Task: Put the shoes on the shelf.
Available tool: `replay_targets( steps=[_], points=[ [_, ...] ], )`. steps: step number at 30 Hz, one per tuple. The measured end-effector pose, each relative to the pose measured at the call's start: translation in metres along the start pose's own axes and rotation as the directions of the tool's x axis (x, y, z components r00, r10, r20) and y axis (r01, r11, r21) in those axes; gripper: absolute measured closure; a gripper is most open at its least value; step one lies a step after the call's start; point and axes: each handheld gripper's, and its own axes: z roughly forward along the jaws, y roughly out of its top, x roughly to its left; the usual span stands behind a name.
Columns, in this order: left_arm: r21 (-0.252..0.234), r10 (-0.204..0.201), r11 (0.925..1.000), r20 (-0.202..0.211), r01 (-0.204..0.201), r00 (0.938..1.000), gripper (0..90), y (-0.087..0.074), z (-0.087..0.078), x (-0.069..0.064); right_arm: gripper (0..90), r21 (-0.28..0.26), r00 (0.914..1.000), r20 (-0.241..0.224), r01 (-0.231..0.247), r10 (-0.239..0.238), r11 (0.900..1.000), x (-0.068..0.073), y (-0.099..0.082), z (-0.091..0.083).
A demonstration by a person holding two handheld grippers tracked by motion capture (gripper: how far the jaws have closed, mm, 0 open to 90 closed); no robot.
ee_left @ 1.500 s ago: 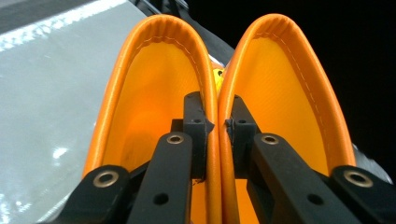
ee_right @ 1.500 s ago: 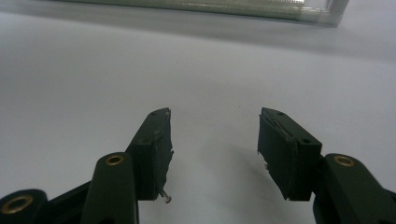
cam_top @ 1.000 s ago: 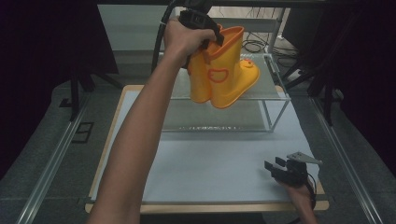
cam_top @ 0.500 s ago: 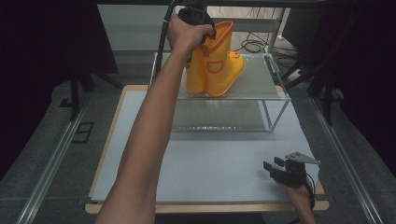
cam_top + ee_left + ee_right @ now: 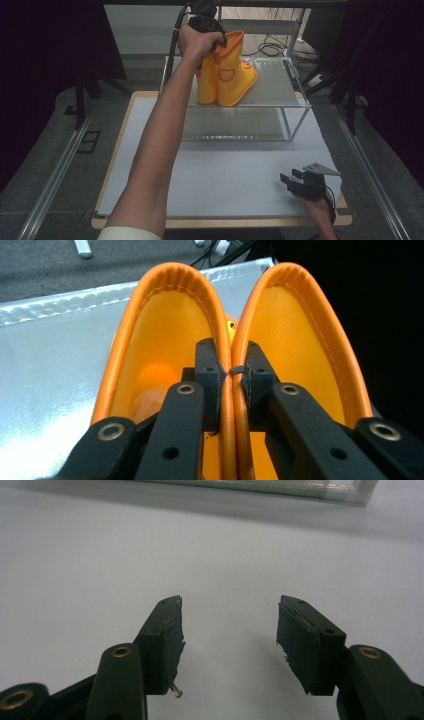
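table (image 5: pixel 125 150): wooden edge, pale grey sheet (image 5: pixel 225 185) over most of its top | shelf (image 5: pixel 280 90): clear, metal-framed, on the table's far edge | boots (image 5: pixel 225 75): orange pair upright on the shelf's top, near its left edge, toes toward the right

The front half of the surface (image 5: pixel 215 180) is left open, and the right gripper (image 5: pixel 295 181) rests at its near right corner with bare sheet seen ahead of its parted jaws. The far half is taken up by a glass-topped shelf (image 5: pixel 280 85). Its left part is blocked by the yellow boots (image 5: pixel 227 75) and the left gripper (image 5: pixel 202 20); its right part is left free.
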Motion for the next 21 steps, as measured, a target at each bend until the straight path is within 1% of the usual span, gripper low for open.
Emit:
replay_targets(
  steps=[2,3,4,5,6,7,8,9,10,11,12,13,14,15,16,17,18,19,20,21],
  points=[
    [-0.006,-0.004,1.0000,0.012,0.004,0.9999,79.0,0.000,0.001,0.001,43.5,0.005,1.0000,0.000,0.001,-0.001,1.0000,0.001,0.000,0.001],
    [-0.011,-0.008,0.9999,0.023,0.008,0.9997,77.0,0.000,0.002,0.002,43.4,0.005,1.0000,-0.001,0.002,-0.002,1.0000,0.001,0.000,0.001],
    [-0.037,-0.005,0.9993,0.041,0.006,0.9992,69.9,0.000,0.002,0.001,43.4,0.005,1.0000,-0.001,0.002,-0.002,1.0000,0.001,0.000,0.001],
    [-0.073,-0.002,0.9973,0.041,0.005,0.9992,69.1,0.001,-0.001,0.000,43.4,0.005,1.0000,0.000,0.004,-0.004,1.0000,0.001,0.000,0.001],
    [-0.089,0.001,0.9960,0.045,0.003,0.9990,67.3,0.001,-0.003,-0.002,43.5,0.006,1.0000,0.001,0.003,-0.003,1.0000,0.001,0.000,0.001],
    [-0.089,0.001,0.9960,0.045,0.003,0.9990,62.6,0.001,-0.003,-0.002,43.5,0.006,1.0000,0.001,0.003,-0.003,1.0000,0.001,0.000,0.001],
    [-0.096,0.008,0.9953,0.053,-0.003,0.9986,62.6,0.003,-0.006,-0.004,43.5,0.006,1.0000,0.001,0.002,-0.002,1.0000,0.002,0.000,0.001],
    [-0.098,0.019,0.9951,0.048,-0.014,0.9987,60.4,0.003,-0.009,-0.006,43.5,0.006,1.0000,0.000,0.001,-0.001,1.0000,0.002,0.000,0.001],
    [-0.105,0.029,0.9942,0.052,-0.023,0.9983,59.1,0.003,-0.014,-0.007,43.4,0.006,1.0000,0.000,0.005,-0.005,1.0000,0.002,0.000,0.001],
    [-0.105,0.029,0.9942,0.052,-0.023,0.9983,58.4,0.003,-0.014,-0.007,43.4,0.006,1.0000,0.000,0.005,-0.005,1.0000,0.002,0.000,0.001],
    [-0.114,0.034,0.9932,0.059,-0.027,0.9977,58.4,0.003,-0.018,-0.008,43.4,0.005,1.0000,-0.001,0.006,-0.006,1.0000,0.002,0.000,0.001],
    [-0.120,0.040,0.9922,0.066,-0.032,0.9970,56.1,0.002,-0.022,-0.009,43.4,0.007,1.0000,-0.003,0.008,-0.008,0.9999,0.003,0.000,0.001],
    [-0.131,0.057,0.9903,0.065,-0.048,0.9963,55.3,-0.001,-0.029,-0.010,43.4,0.005,0.9999,-0.002,0.012,-0.012,0.9999,0.004,0.000,0.001],
    [-0.131,0.057,0.9903,0.065,-0.048,0.9963,54.9,-0.001,-0.029,-0.010,43.4,0.005,0.9999,-0.002,0.012,-0.012,0.9999,0.004,0.000,0.001],
    [-0.135,0.068,0.9891,0.068,-0.058,0.9954,54.9,-0.003,-0.033,-0.011,43.3,0.005,0.9999,-0.003,0.011,-0.011,0.9999,0.004,0.000,0.001],
    [-0.150,0.082,0.9862,0.080,-0.070,0.9934,54.7,-0.008,-0.042,-0.013,43.4,0.003,0.9999,-0.002,0.011,-0.011,0.9999,0.003,0.000,0.000],
    [-0.150,0.082,0.9862,0.080,-0.070,0.9934,55.0,-0.008,-0.042,-0.013,43.4,0.003,0.9999,-0.002,0.011,-0.011,0.9999,0.003,0.000,0.000],
    [-0.157,0.105,0.9834,0.083,-0.091,0.9910,56.2,-0.013,-0.051,-0.013,43.4,0.003,1.0000,0.001,0.009,-0.009,1.0000,0.003,0.001,0.000],
    [-0.157,0.105,0.9834,0.083,-0.091,0.9910,57.0,-0.013,-0.051,-0.013,43.4,0.003,1.0000,0.001,0.009,-0.009,1.0000,0.003,0.001,0.000],
    [-0.166,0.111,0.9813,0.081,-0.097,0.9905,57.0,-0.017,-0.058,-0.012,43.4,0.002,0.9999,0.003,0.010,-0.010,0.9999,0.003,0.001,0.000]
  ],
)
